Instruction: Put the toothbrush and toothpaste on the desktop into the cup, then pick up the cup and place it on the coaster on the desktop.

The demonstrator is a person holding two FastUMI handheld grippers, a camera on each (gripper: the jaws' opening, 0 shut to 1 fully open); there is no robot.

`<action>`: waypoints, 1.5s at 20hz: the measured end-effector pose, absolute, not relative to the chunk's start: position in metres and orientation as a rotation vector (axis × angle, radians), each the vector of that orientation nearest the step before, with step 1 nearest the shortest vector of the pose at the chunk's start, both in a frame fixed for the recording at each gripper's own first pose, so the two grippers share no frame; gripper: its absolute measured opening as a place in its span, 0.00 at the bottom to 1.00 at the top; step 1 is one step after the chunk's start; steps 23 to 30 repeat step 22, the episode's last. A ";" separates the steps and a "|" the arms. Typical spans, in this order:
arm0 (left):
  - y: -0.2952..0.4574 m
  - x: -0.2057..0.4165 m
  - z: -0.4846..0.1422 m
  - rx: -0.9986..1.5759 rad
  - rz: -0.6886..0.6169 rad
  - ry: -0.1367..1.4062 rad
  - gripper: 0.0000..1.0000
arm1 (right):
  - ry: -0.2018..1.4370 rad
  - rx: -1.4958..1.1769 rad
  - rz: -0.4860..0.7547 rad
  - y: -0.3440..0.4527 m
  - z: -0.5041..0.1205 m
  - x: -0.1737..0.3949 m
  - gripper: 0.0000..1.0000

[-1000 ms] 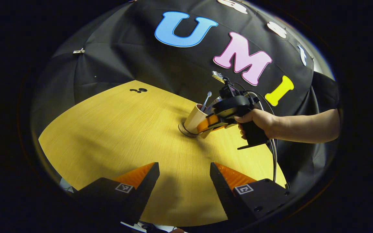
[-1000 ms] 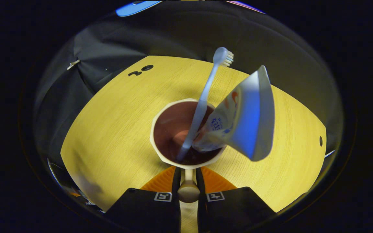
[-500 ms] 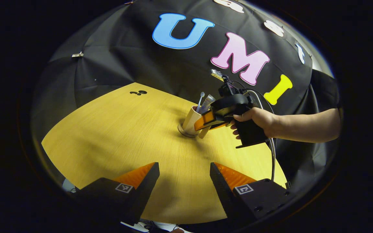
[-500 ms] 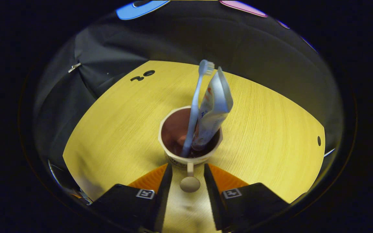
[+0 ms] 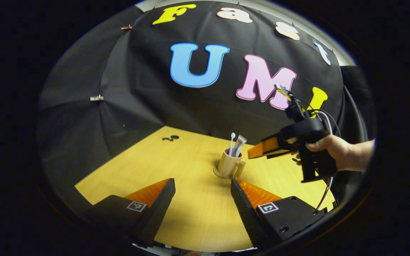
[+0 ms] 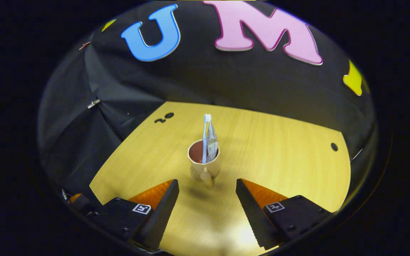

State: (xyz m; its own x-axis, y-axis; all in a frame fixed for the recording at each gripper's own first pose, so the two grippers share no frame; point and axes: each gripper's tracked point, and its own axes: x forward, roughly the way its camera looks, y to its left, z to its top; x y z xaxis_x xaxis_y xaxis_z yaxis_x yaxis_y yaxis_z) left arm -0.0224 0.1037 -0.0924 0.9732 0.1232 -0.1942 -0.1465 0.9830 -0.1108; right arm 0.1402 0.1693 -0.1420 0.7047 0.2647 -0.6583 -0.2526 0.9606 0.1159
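Looks like we're at the finish — cup point(image 5: 228, 164) stands on the coaster point(image 5: 220, 175) at frame centre, toothbrush point(image 5: 232, 140) and toothpaste point(image 5: 239, 143) upright inside. Right gripper point(image 5: 253, 153) hangs just right of the cup, raised off the desk point(image 5: 190, 213), jaws wide, empty. Left gripper point(image 5: 203, 193) low at bottom centre, jaws wide, empty. Next move, we judge: clear both hands — nothing left to grasp.
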 end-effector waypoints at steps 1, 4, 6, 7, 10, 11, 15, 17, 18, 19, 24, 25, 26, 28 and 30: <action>0.106 -0.024 -0.082 -0.081 0.143 0.168 0.98 | 0.684 0.022 0.255 0.158 -0.123 0.134 0.99; 0.106 -0.035 -0.052 0.014 0.137 0.112 0.98 | 0.534 0.046 0.195 0.130 -0.070 0.105 0.98; 0.094 -0.045 -0.033 0.041 0.120 0.077 0.98 | 0.461 0.001 0.150 0.104 -0.047 0.081 0.98; 0.089 -0.049 -0.023 0.054 0.117 0.059 0.98 | 0.418 -0.011 0.139 0.098 -0.034 0.068 0.99; 0.055 -0.059 0.002 0.093 0.063 -0.014 0.98 | 0.298 -0.016 0.090 0.080 -0.002 0.023 0.98; 0.042 -0.063 0.010 0.105 0.037 -0.037 0.97 | 0.270 0.000 0.078 0.077 0.006 0.002 0.98; -0.011 -0.072 0.023 0.103 -0.076 -0.076 0.98 | 0.224 0.003 0.042 0.063 0.007 -0.050 0.98; -0.034 -0.070 0.022 0.072 -0.133 -0.066 1.00 | 0.260 -0.058 0.027 0.056 -0.003 -0.068 0.98; -0.041 -0.068 0.022 0.060 -0.156 -0.064 1.00 | 0.255 -0.064 0.035 0.058 -0.001 -0.073 0.99; -0.046 -0.066 0.025 0.052 -0.168 -0.064 1.00 | 0.242 -0.060 0.035 0.061 0.006 -0.077 0.98; -0.051 -0.064 0.031 0.050 -0.170 -0.079 1.00 | 0.196 -0.042 0.015 0.055 0.012 -0.082 0.97; -0.051 -0.064 0.031 0.050 -0.170 -0.079 1.00 | 0.196 -0.042 0.015 0.055 0.012 -0.082 0.97; -0.051 -0.064 0.031 0.050 -0.170 -0.079 1.00 | 0.196 -0.042 0.015 0.055 0.012 -0.082 0.97; -0.051 -0.064 0.031 0.050 -0.170 -0.079 1.00 | 0.196 -0.042 0.015 0.055 0.012 -0.082 0.97; -0.051 -0.064 0.031 0.050 -0.170 -0.079 1.00 | 0.196 -0.042 0.015 0.055 0.012 -0.082 0.97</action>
